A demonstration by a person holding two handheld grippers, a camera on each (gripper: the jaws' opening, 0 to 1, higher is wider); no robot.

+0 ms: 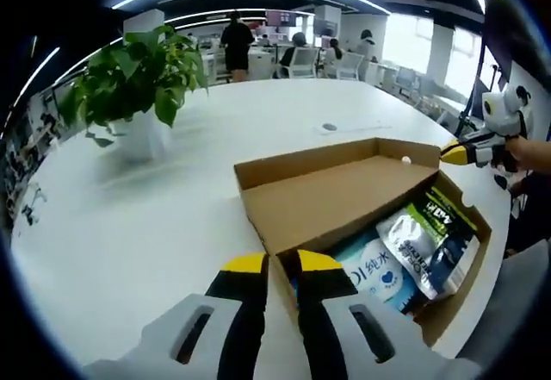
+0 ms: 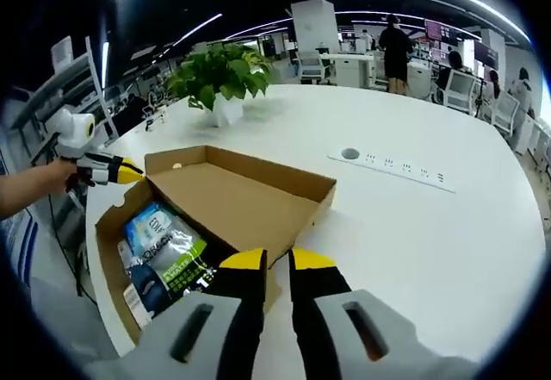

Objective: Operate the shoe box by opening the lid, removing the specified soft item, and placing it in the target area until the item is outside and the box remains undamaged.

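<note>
White tabletop carries the shoe box, lid being lifted by both grippers' narrow fingers pinching its edge; next, reaching the soft packs inside.

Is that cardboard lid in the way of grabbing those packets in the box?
Partly. The lid is lifted but lies low over much of the box. The packets show uncovered at the open side. Each gripper has its jaws at the lid's edge, so the lid lies between them and the packets.
</note>
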